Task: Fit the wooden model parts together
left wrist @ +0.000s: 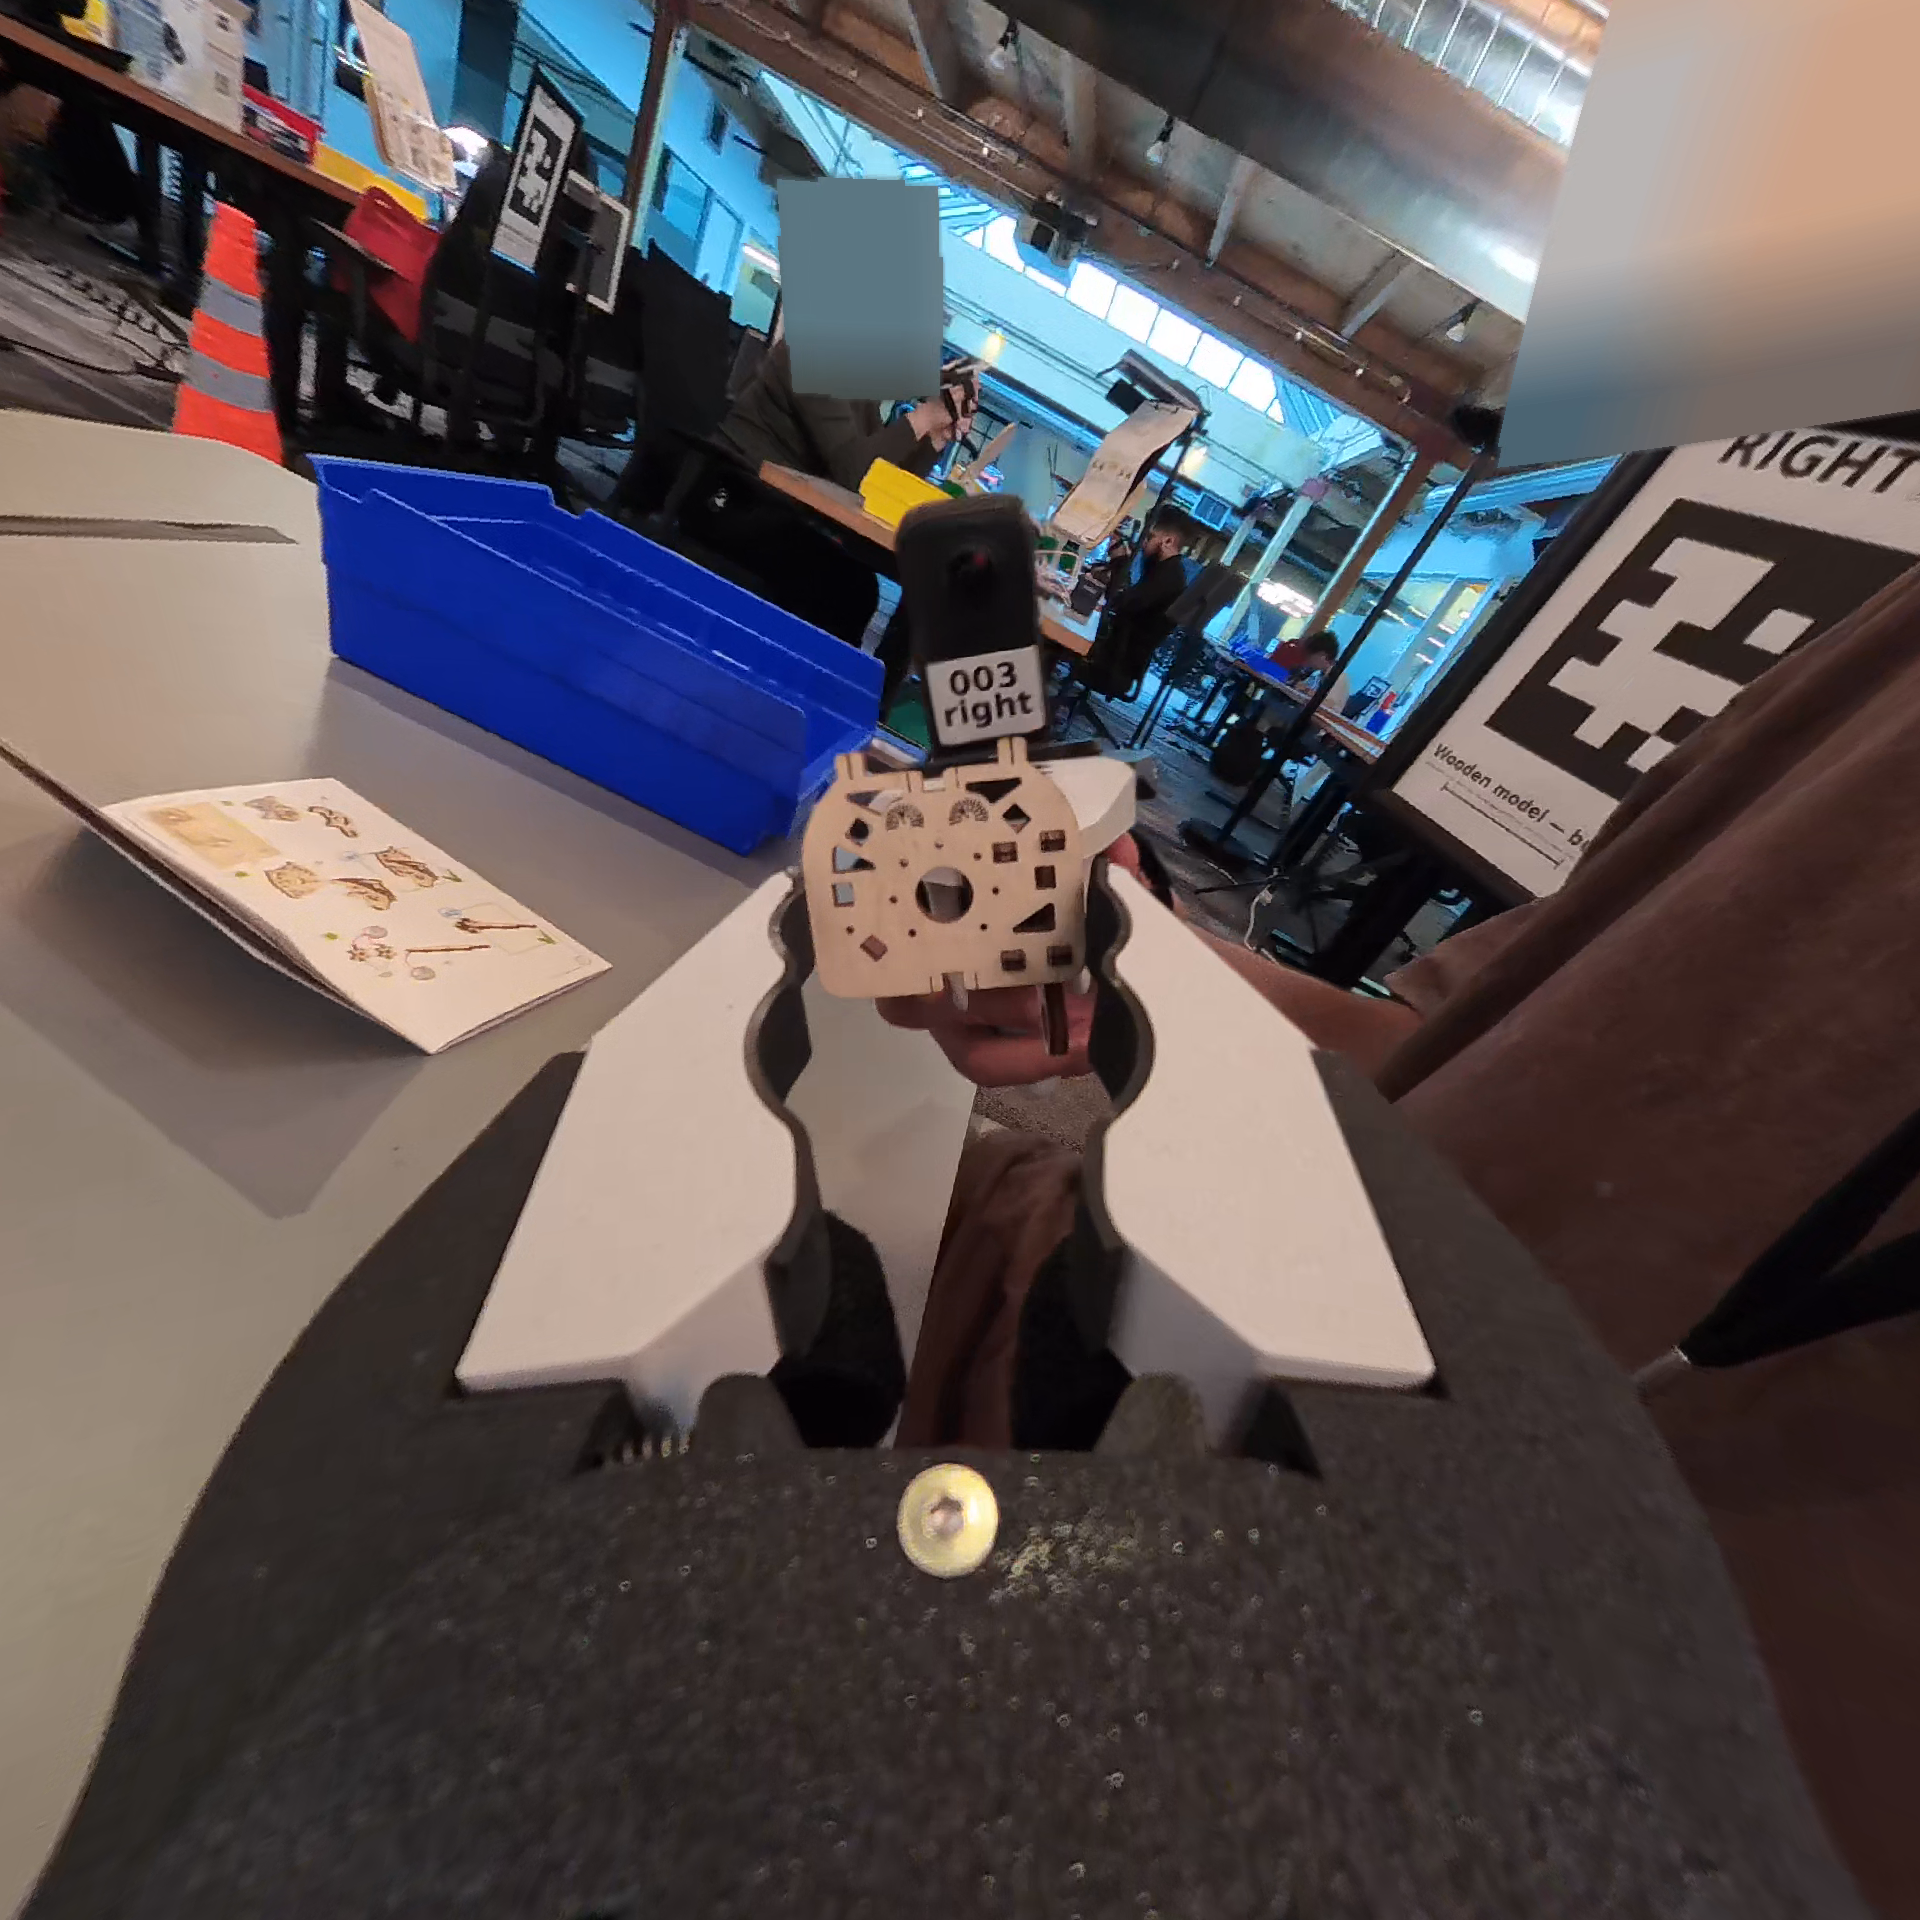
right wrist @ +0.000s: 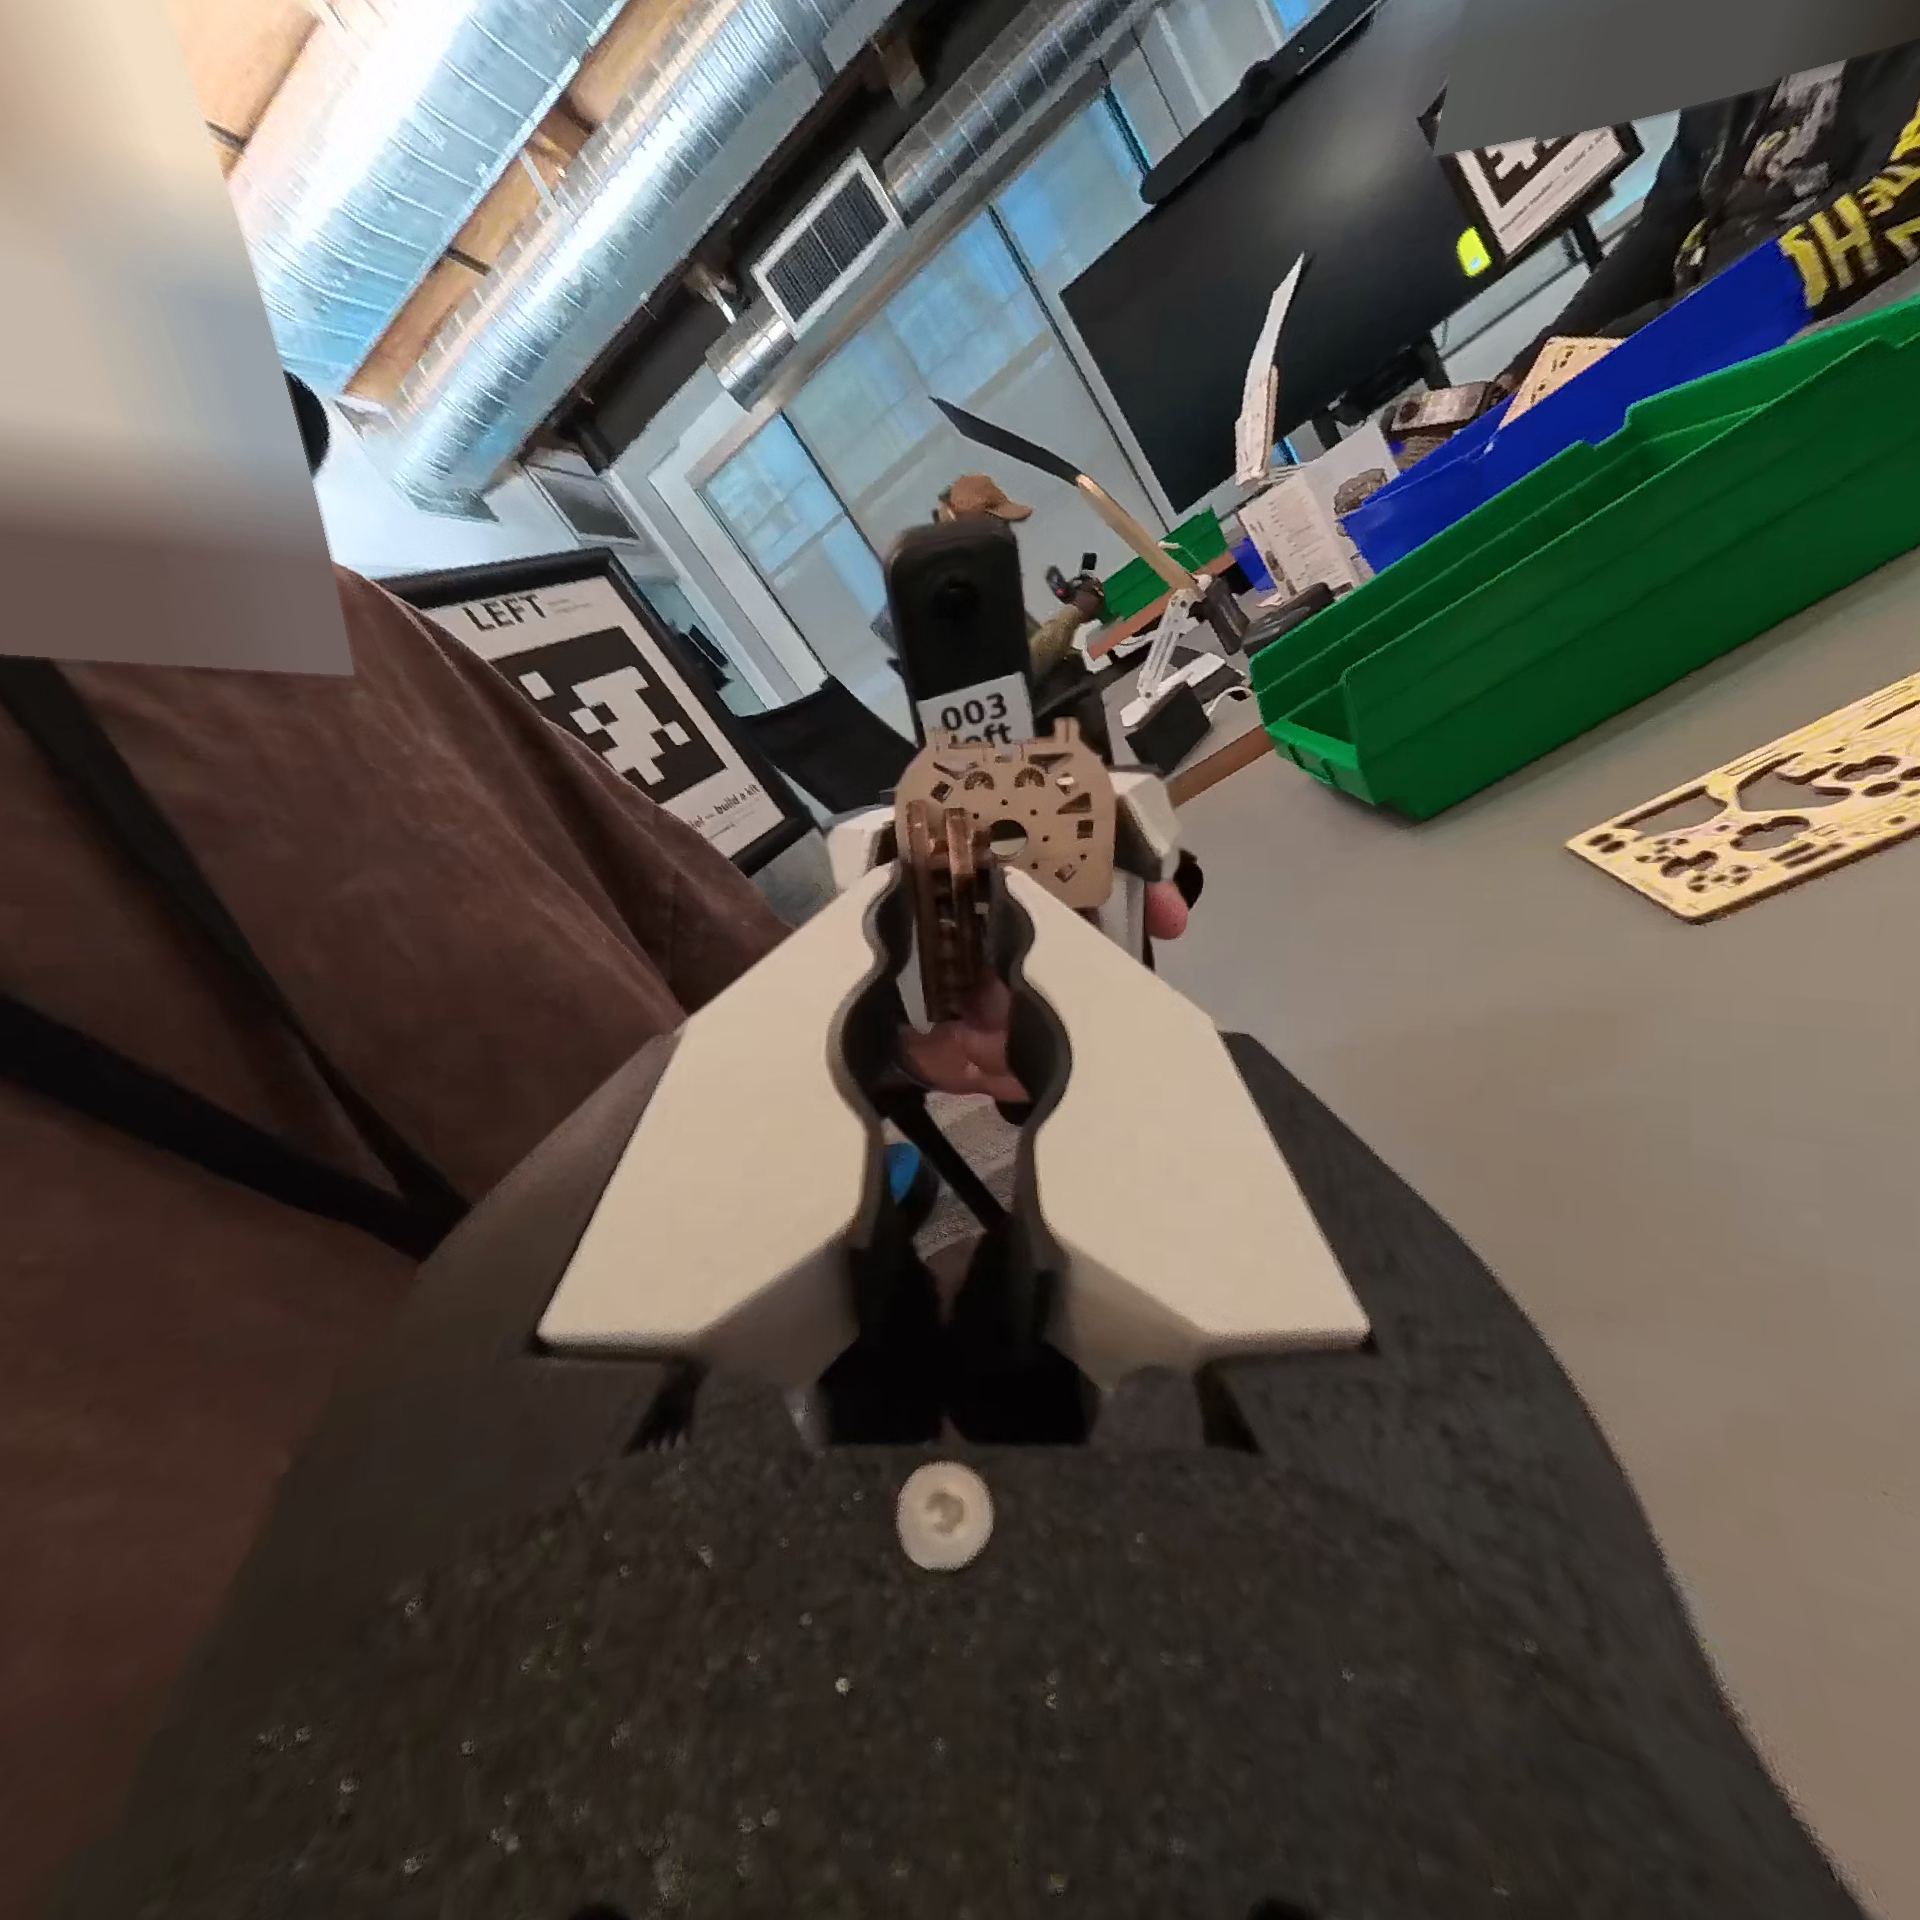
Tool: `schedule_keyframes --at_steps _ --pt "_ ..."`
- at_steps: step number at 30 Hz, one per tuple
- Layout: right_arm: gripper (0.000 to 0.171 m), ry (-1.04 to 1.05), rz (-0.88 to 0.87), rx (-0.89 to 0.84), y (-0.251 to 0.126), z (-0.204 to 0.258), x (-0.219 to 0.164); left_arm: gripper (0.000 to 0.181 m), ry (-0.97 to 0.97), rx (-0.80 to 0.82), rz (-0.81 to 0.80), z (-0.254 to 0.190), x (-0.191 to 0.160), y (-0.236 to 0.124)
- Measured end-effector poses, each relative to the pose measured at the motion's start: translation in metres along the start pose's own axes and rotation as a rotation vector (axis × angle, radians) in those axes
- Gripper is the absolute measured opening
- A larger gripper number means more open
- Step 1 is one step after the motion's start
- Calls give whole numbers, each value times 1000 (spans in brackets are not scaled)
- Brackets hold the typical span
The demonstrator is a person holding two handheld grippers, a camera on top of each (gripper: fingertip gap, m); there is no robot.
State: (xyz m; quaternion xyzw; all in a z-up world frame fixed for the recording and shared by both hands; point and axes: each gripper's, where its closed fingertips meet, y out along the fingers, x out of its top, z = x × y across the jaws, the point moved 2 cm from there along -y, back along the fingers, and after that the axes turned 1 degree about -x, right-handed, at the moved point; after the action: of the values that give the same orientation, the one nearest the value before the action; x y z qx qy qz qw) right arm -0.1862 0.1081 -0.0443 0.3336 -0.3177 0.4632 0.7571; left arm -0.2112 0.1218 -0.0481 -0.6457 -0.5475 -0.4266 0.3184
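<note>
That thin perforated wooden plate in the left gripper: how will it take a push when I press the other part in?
The wooden plate looks thin and full of cut-outs, so it probably flexes or cracks under a hard push. The left gripper seems to clamp only its edges, so it may twist. It is likely very light.

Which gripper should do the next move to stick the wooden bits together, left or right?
Probably the right. The right gripper pinches a small wooden piece edge-on, aimed at the holed wooden plate. The left gripper clamps that plate, so it is better holding steady.
</note>
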Motion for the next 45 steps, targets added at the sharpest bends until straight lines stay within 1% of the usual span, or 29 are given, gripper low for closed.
schedule_keyframes --at_steps 4,11,19,24,26,29,30,32,34,37,40,42,45 --pt "14 15 -43 20 1 -2 2 51 38 45 2 2 2 -1" --pt "17 41 -56 52 3 -5 1 50 81 108 13 6 7 -7" --pt "16 102 -95 135 14 -2 2 51 51 82 12 1 8 -8" --pt "15 101 -70 100 15 -5 0 51 49 91 24 4 5 -10" --pt "15 83 -37 43 12 -10 -2 51 30 102 49 9 0 -10" --pt "15 52 -34 -89 -4 -24 6 64 13 158 67 25 -3 -18" --pt "15 33 -41 -167 -13 -33 11 64 10 174 77 30 -5 -20" --pt "15 -25 -4 -405 -35 -60 13 63 24 218 109 42 -9 -25" --pt "15 -76 39 -604 -57 -81 12 60 94 289 187 57 -20 -27" --pt "15 -48 61 -805 -81 -105 4 59 323 437 354 80 -40 -29" --pt "15 -4 175 -901 -95 -121 -15 52 465 504 443 90 -53 -26" --pt "15 -8 250 -942 -105 -124 -22 49 475 502 451 92 -57 -19" --pt "15 -7 247 -959 -117 -124 -15 48 424 513 453 101 -59 -7"
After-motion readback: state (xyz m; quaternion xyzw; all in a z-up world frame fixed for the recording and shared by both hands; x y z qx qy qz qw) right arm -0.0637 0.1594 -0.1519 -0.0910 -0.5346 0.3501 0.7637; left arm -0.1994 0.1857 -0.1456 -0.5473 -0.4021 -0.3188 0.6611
